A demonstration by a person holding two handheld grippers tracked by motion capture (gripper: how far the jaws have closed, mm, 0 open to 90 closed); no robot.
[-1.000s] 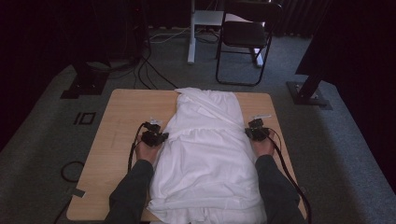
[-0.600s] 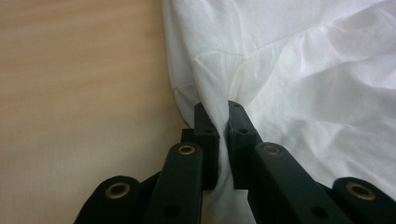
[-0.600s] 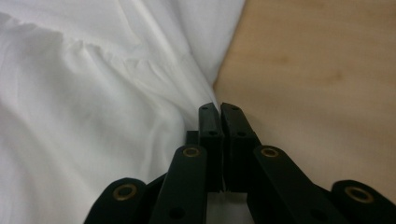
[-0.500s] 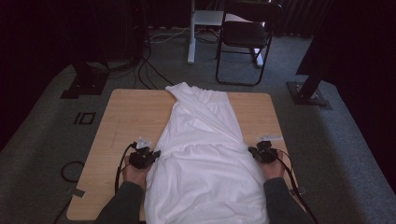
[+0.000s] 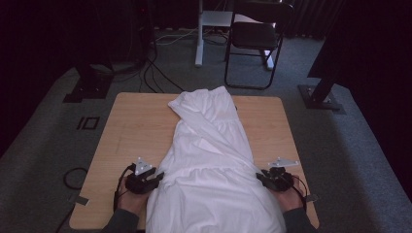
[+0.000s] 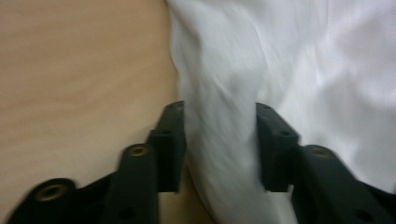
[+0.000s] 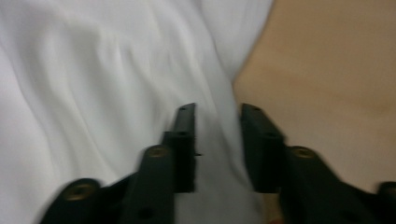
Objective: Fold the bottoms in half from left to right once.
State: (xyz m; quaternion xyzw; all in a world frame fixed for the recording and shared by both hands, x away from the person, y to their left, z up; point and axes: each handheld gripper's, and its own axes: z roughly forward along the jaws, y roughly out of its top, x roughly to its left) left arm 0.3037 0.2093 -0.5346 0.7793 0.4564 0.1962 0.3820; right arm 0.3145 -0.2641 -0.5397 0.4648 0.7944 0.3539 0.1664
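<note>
White cloth, a long garment [image 5: 214, 170], lies along the middle of the wooden table [image 5: 131, 131]. Its near end hangs over the edge by the person; its far end stops short of the far edge. Compared with a second ago, both hands have drawn back toward the person and pulled the garment longer and narrower. The jaws of the left gripper [image 5: 154, 178] and of the right gripper [image 5: 261, 177] have just been opening: they now stand apart, with a fold of cloth between them but not pressed, as both gripper views show. I judge the stretching pull is finished and the hem released. Bare wood is free on both sides of the garment, so the grippers have room to move outward or forward. The near table edge is close behind them.
</note>
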